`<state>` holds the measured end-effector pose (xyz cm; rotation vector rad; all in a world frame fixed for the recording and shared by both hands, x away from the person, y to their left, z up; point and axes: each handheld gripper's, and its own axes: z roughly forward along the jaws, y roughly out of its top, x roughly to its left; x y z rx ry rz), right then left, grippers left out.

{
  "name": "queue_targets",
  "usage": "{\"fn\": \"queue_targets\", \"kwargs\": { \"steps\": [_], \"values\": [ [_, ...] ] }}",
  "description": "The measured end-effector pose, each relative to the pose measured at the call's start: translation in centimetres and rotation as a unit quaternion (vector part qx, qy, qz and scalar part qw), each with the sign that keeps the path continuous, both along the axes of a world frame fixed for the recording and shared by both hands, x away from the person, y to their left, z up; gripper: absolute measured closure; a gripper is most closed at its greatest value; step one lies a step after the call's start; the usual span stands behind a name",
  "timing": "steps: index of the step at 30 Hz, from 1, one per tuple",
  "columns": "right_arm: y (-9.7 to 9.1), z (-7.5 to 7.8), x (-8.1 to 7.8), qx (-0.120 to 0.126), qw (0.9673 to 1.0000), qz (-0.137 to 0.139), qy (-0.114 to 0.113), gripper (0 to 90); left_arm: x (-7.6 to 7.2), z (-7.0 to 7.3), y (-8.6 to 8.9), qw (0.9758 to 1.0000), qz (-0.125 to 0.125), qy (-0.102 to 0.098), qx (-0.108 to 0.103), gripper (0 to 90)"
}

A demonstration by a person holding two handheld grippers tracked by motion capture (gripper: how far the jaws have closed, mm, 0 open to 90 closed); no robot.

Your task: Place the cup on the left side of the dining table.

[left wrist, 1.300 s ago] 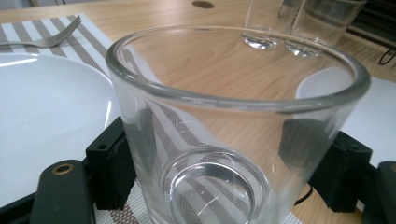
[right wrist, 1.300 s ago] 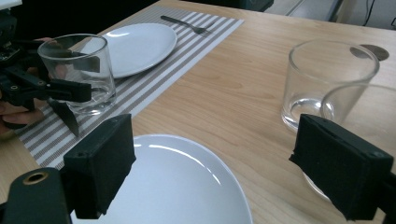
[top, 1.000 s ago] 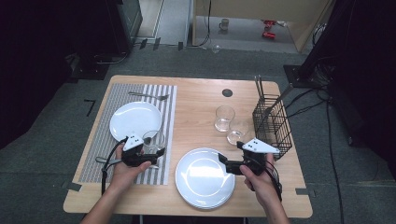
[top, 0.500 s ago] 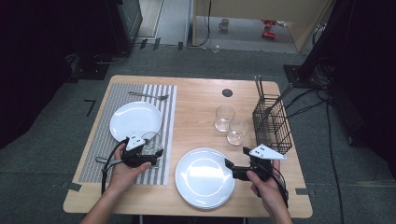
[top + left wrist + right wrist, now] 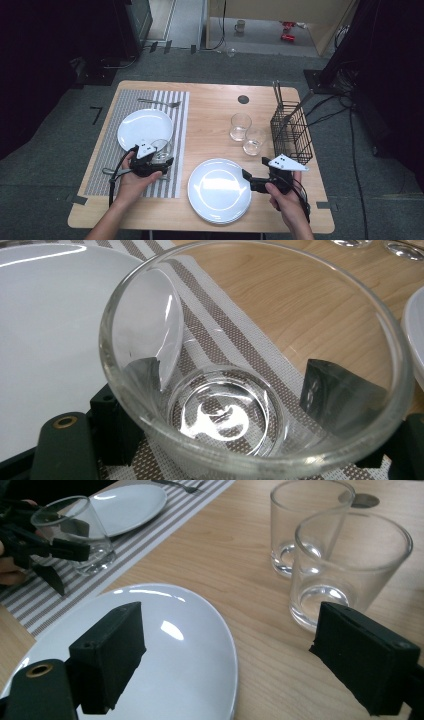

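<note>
A clear glass (image 5: 161,149) stands on the striped placemat (image 5: 100,165), just right of a white plate (image 5: 145,127). My left gripper (image 5: 162,159) is shut on this glass (image 5: 250,365), one black pad against each side of its wall. The same grip appears at the far left of the right gripper view, on the glass (image 5: 70,530). My right gripper (image 5: 255,168) is open with nothing between its pads (image 5: 112,650). It hovers low over the right rim of a second white plate (image 5: 218,190), which lies on the bare wood. Two empty glasses (image 5: 307,525) (image 5: 350,565) stand just beyond it.
A black wire basket (image 5: 291,132) holding utensils stands at the right edge of the table (image 5: 210,105), close behind my right gripper. A fork (image 5: 160,103) lies at the far end of the placemat. A round black grommet (image 5: 243,99) sits in the tabletop.
My right gripper has drifted a little toward the near edge of the table, still open. The left gripper and its glass have not moved.
</note>
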<state>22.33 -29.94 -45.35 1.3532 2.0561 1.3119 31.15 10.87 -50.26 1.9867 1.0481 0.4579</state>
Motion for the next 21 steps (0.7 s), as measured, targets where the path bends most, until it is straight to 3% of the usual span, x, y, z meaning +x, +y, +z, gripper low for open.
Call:
{"fn": "queue_targets", "kwargs": {
  "steps": [12, 15, 17, 21],
  "values": [
    [-1.5, -1.6, -0.7, -0.002, 0.9998, -0.016, 0.012, 12.4, 0.4, -0.3, 0.3, 0.9998, 0.001, 0.017, -0.010, 20.2],
    [-1.8, -2.0, -0.9, -0.003, 0.9997, -0.018, 0.014, 12.4, 0.3, -0.3, 0.3, 0.9998, 0.001, 0.021, -0.003, 17.5],
    [-2.0, -2.2, -1.0, -0.004, 0.9997, -0.019, 0.016, 12.4, 0.2, -0.2, 0.4, 0.9996, 0.000, 0.028, -0.009, 11.9],
    [-2.5, -2.7, -1.0, -0.004, 0.9995, -0.024, 0.020, 12.4, 0.0, 0.0, 0.8, 0.9989, -0.003, 0.038, -0.029, 9.0]
  ]
}}
